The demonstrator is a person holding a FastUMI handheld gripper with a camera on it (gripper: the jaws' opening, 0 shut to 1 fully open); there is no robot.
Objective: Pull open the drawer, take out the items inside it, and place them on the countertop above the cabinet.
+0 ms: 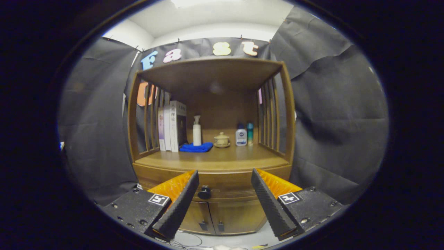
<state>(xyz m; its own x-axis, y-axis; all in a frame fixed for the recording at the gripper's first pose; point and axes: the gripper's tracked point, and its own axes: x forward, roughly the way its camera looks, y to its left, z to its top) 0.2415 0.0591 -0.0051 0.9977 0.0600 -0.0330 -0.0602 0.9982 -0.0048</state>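
The gripper hangs spread wide, grasping nothing. Between its fingers, just ahead, sits the drawer, shut, with its small dark knob: rigid, probably slick, the obvious hold. Beyond lies the countertop, with bottles and books at the back.

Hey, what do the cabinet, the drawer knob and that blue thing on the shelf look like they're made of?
Cabinet: wood or wood veneer, brown with a soft sheen. Drawer knob, just ahead between the open gripper's fingers: dark and round, metal or plastic, unclear. Blue cloth: soft fabric, folded with rounded edges.
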